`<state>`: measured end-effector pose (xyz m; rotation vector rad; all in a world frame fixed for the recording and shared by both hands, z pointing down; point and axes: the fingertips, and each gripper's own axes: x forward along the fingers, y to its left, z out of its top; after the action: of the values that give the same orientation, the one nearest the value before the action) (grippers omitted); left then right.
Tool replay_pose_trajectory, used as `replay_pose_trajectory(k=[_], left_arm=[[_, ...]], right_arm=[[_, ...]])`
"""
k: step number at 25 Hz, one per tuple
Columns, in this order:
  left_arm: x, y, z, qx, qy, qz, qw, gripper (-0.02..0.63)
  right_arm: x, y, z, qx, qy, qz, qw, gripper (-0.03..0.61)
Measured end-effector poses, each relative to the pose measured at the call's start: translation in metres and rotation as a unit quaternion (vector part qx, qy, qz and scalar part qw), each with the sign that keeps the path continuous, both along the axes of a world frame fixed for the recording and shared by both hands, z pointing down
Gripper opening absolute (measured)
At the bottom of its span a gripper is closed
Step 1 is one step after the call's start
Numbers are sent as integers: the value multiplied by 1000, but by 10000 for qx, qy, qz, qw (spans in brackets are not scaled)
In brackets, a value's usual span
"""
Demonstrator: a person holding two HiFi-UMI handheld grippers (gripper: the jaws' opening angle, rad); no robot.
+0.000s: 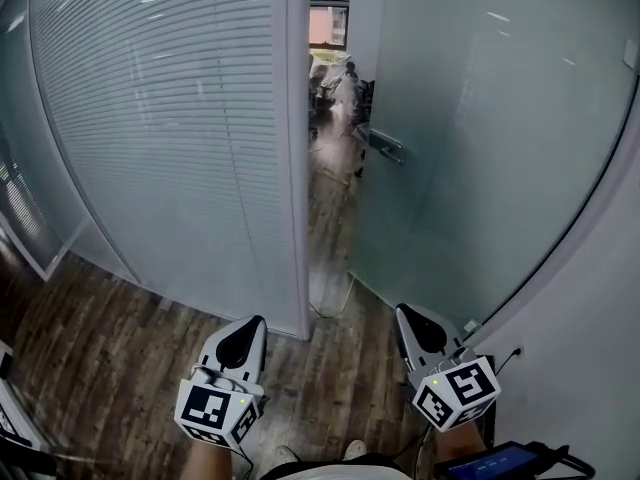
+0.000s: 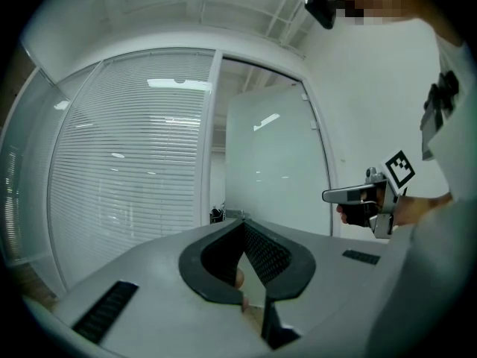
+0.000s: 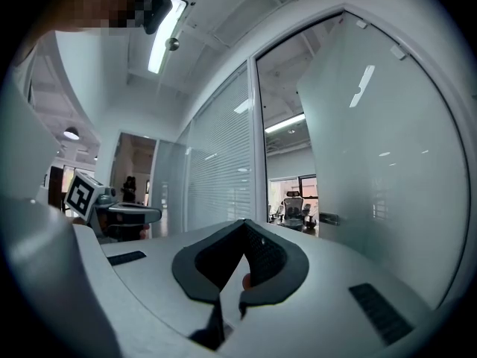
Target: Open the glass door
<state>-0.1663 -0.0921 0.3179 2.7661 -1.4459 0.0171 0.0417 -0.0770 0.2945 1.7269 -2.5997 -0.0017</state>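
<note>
The frosted glass door (image 1: pixel 470 148) stands partly open, swung away from me, and leaves a gap beside the white frame post (image 1: pixel 295 148). Its metal handle (image 1: pixel 380 144) sits on the leaf's near edge at about mid height. My left gripper (image 1: pixel 250 326) and right gripper (image 1: pixel 403 314) are held low in front of the gap, both pointing at it and well short of the door. Both are shut with nothing between the jaws. The left gripper view shows the left gripper (image 2: pixel 242 222) facing the door (image 2: pixel 276 162). From the right gripper (image 3: pixel 244 222) the handle (image 3: pixel 329 218) is visible ahead.
A curved glass wall with white blinds (image 1: pixel 160 118) runs along the left. A white wall (image 1: pixel 600 298) closes in on the right. Office chairs (image 1: pixel 335 83) show through the gap. The floor is dark wood planks (image 1: pixel 100 338). A dark device (image 1: pixel 500 461) sits at the bottom right.
</note>
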Motion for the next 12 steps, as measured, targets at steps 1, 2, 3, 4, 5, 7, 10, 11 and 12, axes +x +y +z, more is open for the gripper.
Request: replay_pose_trajectory(k=[1, 2, 3, 4, 5, 7, 10, 11, 12], left_arm=[[-3, -1, -2, -11, 12, -2, 10000, -2], [-7, -1, -2, -13, 27, 2, 10000, -2], [-12, -1, -2, -8, 41, 12, 10000, -2], [-16, -1, 0, 0, 50, 25, 10000, -2], [-18, 0, 3, 11, 54, 39, 10000, -2], [-17, 2, 11, 45, 55, 62, 10000, -2], [-3, 0, 10, 68, 52, 74, 9999, -2], [0, -1, 7, 65, 55, 81, 9999, -2], [2, -1, 6, 63, 59, 93, 9999, -2]], right_arm=[[-4, -1, -2, -14, 28, 14, 10000, 0], [-8, -2, -2, -27, 59, 32, 10000, 0], [-13, -1, -1, -33, 86, 44, 9999, -2], [-18, 0, 2, -31, 111, 54, 9999, -1], [-20, 1, 5, -27, 136, 65, 9999, -2], [-20, 3, 12, -23, 176, 73, 9998, -2], [-8, 1, 15, -38, 196, 58, 9998, -2], [-5, 1, 13, -50, 193, 57, 9998, -2], [-3, 1, 12, -58, 191, 62, 9998, -2]])
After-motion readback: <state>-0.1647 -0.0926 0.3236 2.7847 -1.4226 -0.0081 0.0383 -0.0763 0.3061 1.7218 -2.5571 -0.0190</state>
